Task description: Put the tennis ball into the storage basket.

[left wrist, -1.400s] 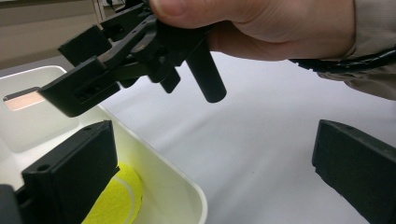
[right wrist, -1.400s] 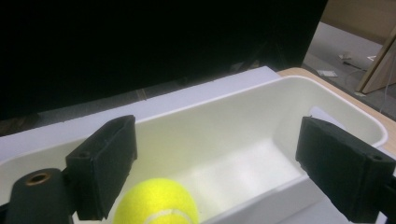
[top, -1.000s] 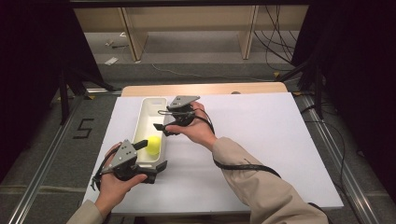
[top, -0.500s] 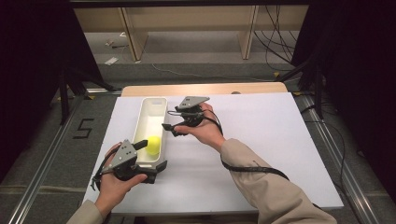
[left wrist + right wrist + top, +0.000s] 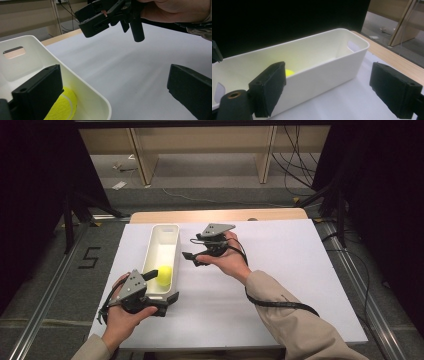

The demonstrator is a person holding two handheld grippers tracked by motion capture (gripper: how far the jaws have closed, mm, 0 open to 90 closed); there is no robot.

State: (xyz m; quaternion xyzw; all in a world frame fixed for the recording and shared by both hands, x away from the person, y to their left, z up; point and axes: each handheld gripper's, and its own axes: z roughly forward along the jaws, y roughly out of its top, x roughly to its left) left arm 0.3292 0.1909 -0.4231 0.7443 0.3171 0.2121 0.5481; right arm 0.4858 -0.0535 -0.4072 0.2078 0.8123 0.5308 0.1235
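Jaws of right gripper (image 5: 342, 87): released, wide apart, just drawn in a little, nothing between the pads. Aimed at long side wall of bin (image 5: 324, 70), clear of it, no contact. Held above table (image 5: 300, 270), just right of bin, in the person's right hand.

Jaws of left gripper (image 5: 115, 75): also released and wide. Straddling near end wall of bin, one jaw inside, one outside over table. Inner jaw just beside ball (image 5: 62, 107), perhaps brushing it; cannot tell contact. Outer jaw well off the wall, so no pinch on the rim.

Ball: yellow tennis ball, resting on bin floor at near end, held by neither gripper. Rest of bin bare.

Bin: white, long, upright, along left part of table, far end toward wooden edge.

Progress, as judged: ball already dropped in bin, so main step apparently done. Left to do, probably: lifting inner left jaw out past the rim without nudging the ball, backing both hands off. Possibly shifting the bin next; nothing to confirm.
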